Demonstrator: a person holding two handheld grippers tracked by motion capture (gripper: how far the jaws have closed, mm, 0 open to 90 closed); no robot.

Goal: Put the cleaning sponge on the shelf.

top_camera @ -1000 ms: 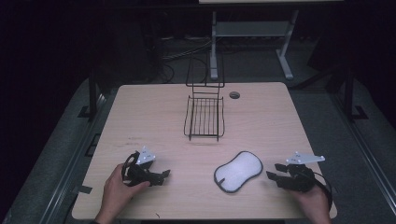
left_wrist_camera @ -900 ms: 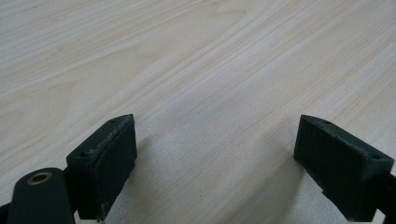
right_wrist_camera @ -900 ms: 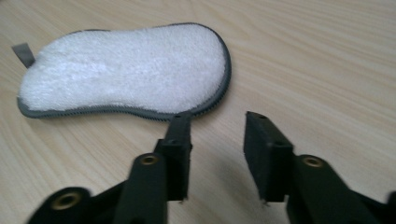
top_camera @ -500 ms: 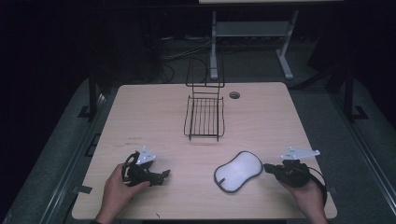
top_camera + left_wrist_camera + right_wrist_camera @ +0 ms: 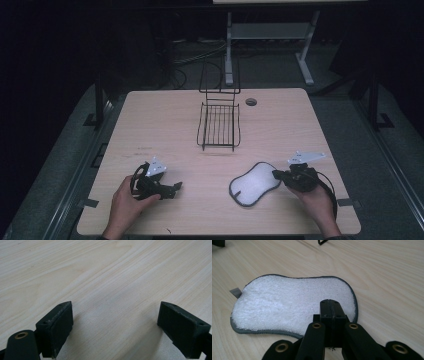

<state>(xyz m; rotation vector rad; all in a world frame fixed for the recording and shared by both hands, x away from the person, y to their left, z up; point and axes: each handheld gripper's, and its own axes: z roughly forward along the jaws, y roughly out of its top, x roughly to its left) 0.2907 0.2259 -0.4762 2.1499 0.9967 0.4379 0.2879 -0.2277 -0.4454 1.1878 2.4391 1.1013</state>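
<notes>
- Two grippers sit low over the wooden table.
- The left gripper has its jaws spread wide, nothing between them.
- The right gripper is closed over the white pad's near edge; whether it pinches the fabric is unclear.
- A wire basket stands well beyond.

Our grippers are black, each topped with a grey three-cornered plate and trailing a black cable; brass-ringed screw holes mark the linkages, and blocky pads tip the jaws.
</notes>
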